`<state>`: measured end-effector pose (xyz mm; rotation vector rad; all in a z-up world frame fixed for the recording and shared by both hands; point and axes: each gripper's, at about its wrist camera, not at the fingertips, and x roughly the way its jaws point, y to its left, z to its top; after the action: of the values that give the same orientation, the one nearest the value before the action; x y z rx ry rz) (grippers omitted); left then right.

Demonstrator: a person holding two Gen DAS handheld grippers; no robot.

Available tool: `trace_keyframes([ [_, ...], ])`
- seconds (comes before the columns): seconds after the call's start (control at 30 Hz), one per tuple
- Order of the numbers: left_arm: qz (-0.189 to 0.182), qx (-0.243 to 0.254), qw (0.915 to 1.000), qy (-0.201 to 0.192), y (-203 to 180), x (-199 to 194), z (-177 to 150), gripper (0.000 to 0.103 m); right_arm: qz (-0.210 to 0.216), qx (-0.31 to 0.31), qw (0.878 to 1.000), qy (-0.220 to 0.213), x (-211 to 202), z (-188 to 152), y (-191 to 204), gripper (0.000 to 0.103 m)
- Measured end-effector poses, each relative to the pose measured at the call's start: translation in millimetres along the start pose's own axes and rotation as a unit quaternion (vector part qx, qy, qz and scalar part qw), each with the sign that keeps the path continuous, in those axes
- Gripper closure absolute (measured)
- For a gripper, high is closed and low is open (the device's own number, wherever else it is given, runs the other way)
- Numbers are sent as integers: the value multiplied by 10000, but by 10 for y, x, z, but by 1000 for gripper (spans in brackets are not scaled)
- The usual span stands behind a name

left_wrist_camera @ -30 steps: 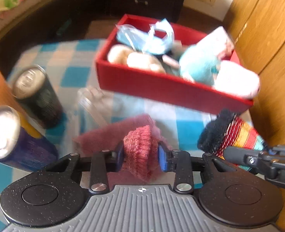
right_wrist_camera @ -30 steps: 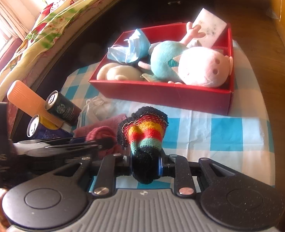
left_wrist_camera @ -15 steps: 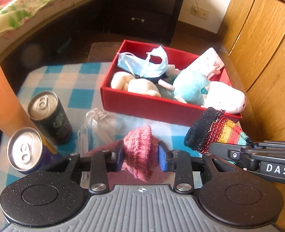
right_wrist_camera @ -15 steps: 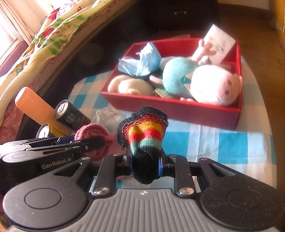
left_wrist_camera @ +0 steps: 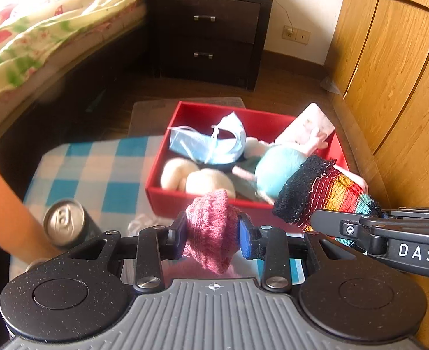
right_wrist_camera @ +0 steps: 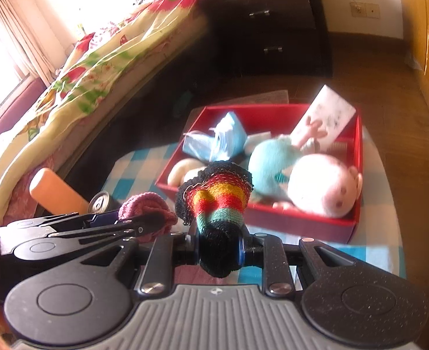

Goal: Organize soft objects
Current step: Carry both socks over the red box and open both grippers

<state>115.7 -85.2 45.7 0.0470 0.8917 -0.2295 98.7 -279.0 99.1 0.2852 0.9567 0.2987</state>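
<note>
With plush toys and a face mask [left_wrist_camera: 211, 144] already in the red box [left_wrist_camera: 168, 201], the left gripper [left_wrist_camera: 211, 234] clamps a pink knitted sock [left_wrist_camera: 211, 227] and the right gripper [right_wrist_camera: 219, 252] a striped sock [right_wrist_camera: 219, 204], both above the tabletop's near edge, unboxed.

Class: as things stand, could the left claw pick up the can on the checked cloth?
Probably not yet. The left claw is shut on the pink sock, so its jaws are full. The can itself stands uncovered, just left of the claw.

- Two socks: one pink sock [left_wrist_camera: 211, 224], one striped sock [right_wrist_camera: 219, 201]
- One red box [right_wrist_camera: 302, 221]
- One can [left_wrist_camera: 64, 223]
- One face mask [left_wrist_camera: 208, 143]
- Two grippers: left gripper [left_wrist_camera: 211, 233], right gripper [right_wrist_camera: 219, 248]
</note>
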Motion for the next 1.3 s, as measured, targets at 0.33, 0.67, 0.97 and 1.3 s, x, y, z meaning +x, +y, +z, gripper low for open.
trace_keyframes([
  [0.33, 90, 100, 9999, -55, -12, 149, 202, 67, -52, -76, 9999, -65, 133, 224, -26, 101],
  [0.67, 215, 246, 9994, -128, -48, 337, 515, 67, -95, 33, 9997, -215, 265, 453, -157, 101],
  [0.97, 348, 311, 9988, -157, -71, 487, 709, 67, -246, -26, 9991, -353, 341, 711, -228, 101],
  [1.3, 367, 285, 9989, -75, -35, 698, 806, 67, -489, 80, 9979, -425, 451, 894, -385, 101],
])
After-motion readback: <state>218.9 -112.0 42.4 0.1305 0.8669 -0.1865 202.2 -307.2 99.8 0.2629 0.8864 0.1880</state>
